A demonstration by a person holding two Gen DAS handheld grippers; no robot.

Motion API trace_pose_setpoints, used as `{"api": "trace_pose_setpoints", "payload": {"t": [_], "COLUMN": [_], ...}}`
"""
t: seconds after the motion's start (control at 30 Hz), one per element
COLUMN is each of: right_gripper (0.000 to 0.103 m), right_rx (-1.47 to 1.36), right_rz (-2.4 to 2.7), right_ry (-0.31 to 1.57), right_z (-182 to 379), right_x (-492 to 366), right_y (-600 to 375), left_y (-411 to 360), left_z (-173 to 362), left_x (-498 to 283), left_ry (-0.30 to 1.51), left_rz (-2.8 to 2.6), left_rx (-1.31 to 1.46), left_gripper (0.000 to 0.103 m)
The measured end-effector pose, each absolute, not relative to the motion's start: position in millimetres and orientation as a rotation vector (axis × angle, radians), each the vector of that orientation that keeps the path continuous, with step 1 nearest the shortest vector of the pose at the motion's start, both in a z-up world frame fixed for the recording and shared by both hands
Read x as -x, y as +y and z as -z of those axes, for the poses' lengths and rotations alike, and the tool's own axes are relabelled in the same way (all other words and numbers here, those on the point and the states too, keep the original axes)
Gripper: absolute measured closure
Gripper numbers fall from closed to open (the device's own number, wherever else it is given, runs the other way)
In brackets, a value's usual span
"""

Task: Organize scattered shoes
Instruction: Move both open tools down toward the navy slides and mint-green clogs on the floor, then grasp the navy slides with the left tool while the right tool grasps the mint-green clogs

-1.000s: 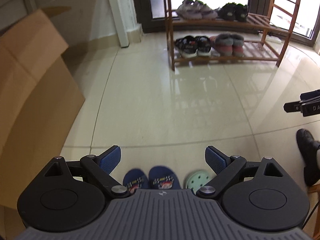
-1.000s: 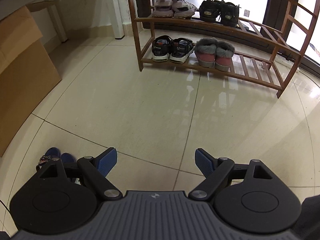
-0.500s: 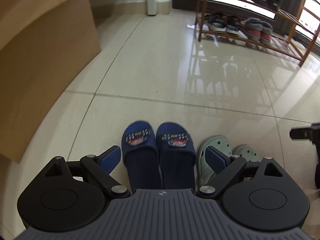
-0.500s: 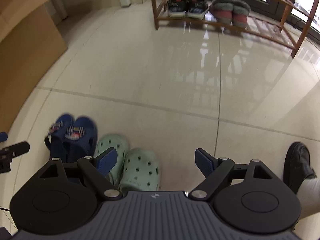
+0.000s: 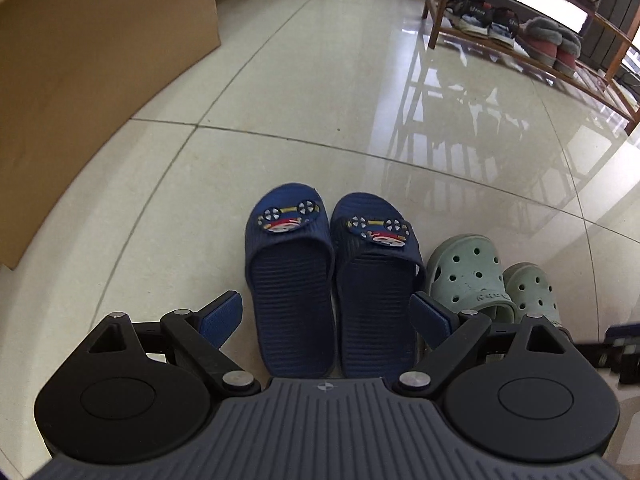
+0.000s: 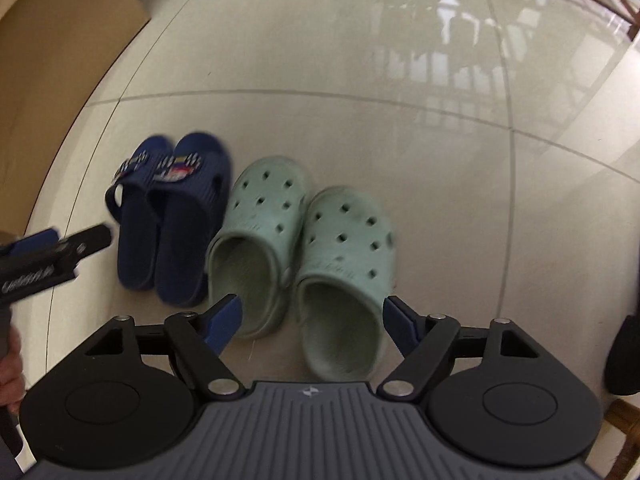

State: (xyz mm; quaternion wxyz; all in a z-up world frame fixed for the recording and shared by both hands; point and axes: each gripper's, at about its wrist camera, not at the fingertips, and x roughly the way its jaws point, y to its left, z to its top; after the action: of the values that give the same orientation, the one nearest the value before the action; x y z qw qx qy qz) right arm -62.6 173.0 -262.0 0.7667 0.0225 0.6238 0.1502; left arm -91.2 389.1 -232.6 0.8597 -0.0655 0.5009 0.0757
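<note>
We straddle the blue slippers (image 5: 332,280) with the spread left gripper (image 5: 326,314); our right gripper (image 6: 312,316), jaws closing, frames the green clogs (image 6: 304,256) ungripped; next, pinch each pair.

Black hand-held gripper (image 5: 326,314), blue pads (image 5: 222,318), silver screws.

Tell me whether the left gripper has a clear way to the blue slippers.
Probably yes. The left gripper stands open with the blue slippers side by side between its fingers, nothing above them. The green clogs crowd the right finger, which may snag.
</note>
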Motion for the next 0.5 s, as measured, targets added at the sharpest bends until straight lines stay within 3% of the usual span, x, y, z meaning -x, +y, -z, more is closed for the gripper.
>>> {"api": "trace_pose_setpoints", "payload": {"t": [0.13,0.5], "right_gripper": [0.027,0.029], "right_rx": [-0.065,-0.015], "right_rz": [-0.31,-0.275], "right_ry": [1.394,1.387], "right_z": [278,315], "right_x": [62,56], "right_y": [180,191], "left_y": [388,389], "left_z": [245,273], "left_x": [83,61], "left_ry": [1.057,1.084], "left_rz": [-0.152,-0.158], "left_rx": [0.153,0.19], "left_gripper": [0.014,0.024]}}
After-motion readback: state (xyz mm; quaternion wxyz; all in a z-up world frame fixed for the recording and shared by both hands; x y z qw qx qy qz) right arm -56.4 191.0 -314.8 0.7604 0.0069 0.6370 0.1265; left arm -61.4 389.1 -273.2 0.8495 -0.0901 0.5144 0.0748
